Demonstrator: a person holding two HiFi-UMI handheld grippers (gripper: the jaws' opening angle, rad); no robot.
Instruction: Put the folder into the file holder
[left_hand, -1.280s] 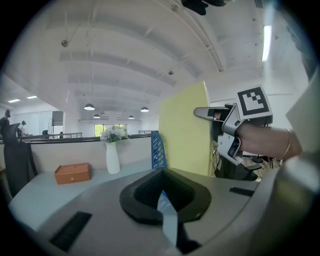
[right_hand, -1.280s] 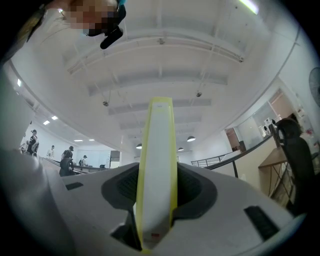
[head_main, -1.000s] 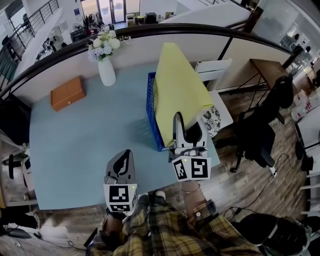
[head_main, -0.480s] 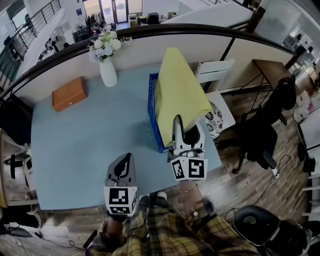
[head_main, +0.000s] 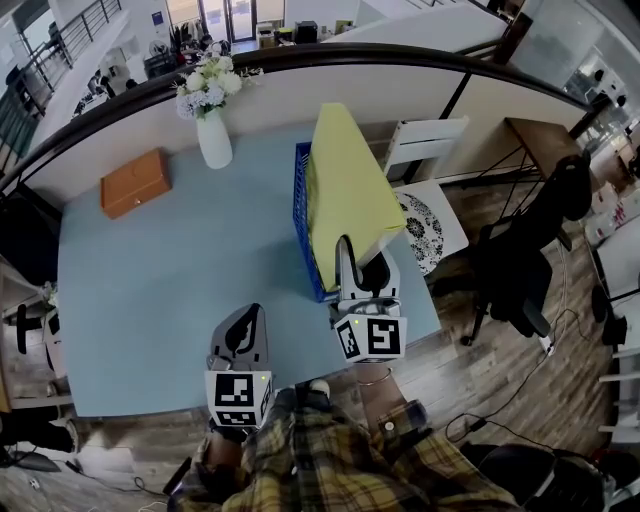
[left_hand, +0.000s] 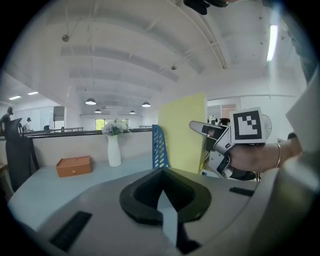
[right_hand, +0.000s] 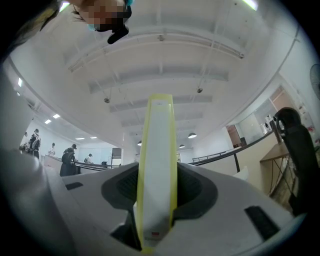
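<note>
A yellow folder (head_main: 350, 185) stands on edge, leaning a little, with its lower part at the blue slotted file holder (head_main: 301, 205) on the pale blue table (head_main: 150, 290). How deep it sits I cannot tell. My right gripper (head_main: 358, 268) is shut on the folder's near lower corner. In the right gripper view the folder (right_hand: 157, 160) shows edge-on between the jaws. My left gripper (head_main: 247, 318) hovers over the table's front, shut and holding nothing. From the left gripper (left_hand: 162, 197) view, the folder (left_hand: 183, 134) rises beside the file holder (left_hand: 160, 147).
A white vase of flowers (head_main: 212, 135) and an orange box (head_main: 135, 183) stand at the back of the table. A white chair (head_main: 432, 215) and a black office chair (head_main: 528, 255) are to the right, off the table's edge.
My right gripper and the folder have sunk a little toward the file holder. The left gripper has stayed put.
</note>
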